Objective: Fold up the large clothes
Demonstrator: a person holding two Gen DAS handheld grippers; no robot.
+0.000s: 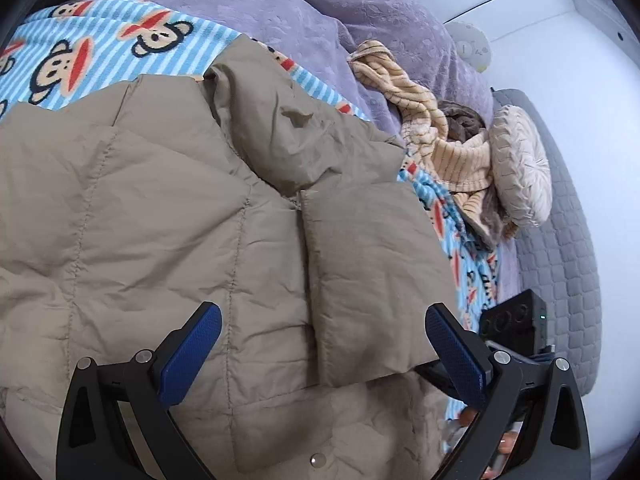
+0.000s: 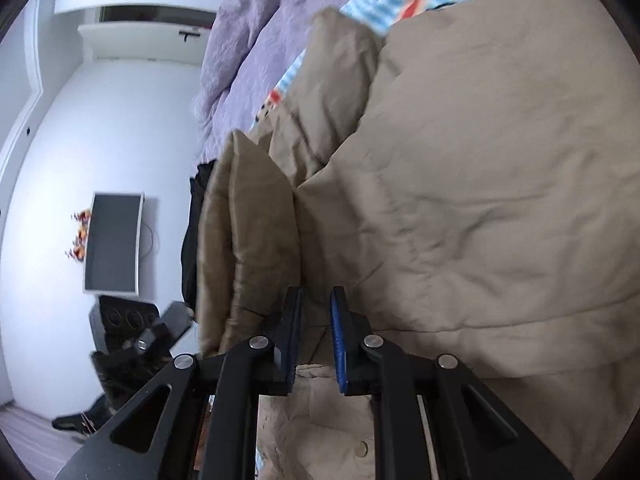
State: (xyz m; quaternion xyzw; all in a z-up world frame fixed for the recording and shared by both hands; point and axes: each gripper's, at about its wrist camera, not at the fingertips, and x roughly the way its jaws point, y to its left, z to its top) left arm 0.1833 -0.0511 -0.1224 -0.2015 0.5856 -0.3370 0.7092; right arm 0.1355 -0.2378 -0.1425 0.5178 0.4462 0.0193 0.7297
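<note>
A big tan quilted puffer jacket (image 1: 168,208) of smooth padded fabric lies spread across a bed, covering most of what both my cameras see. Under it is a blue-and-white striped fleece blanket printed with cartoon monkey faces (image 1: 100,44), and beyond that, on the far side, a lilac textured bedspread (image 1: 320,16).

My left gripper (image 1: 324,328) hangs above the near part of the jacket with its two blue-padded fingers spread wide apart, holding nothing. Between them lies a folded flap of the jacket, a sleeve by its look, resting on top of the body of the coat. A round metal snap (image 1: 318,459) shows on the near hem.

My right gripper (image 2: 316,332) has its fingers drawn close together, with a fold of the tan fabric running into the narrow gap between them; it appears pinched on the jacket. Just left of those fingers a padded edge of the jacket stands up in a ridge.

To the right of the jacket in the left camera sit a crumpled cream striped fleece garment (image 1: 432,128) and a round beige pleated cushion (image 1: 520,168). The right camera shows a white wall with a dark flat screen (image 2: 114,244).
</note>
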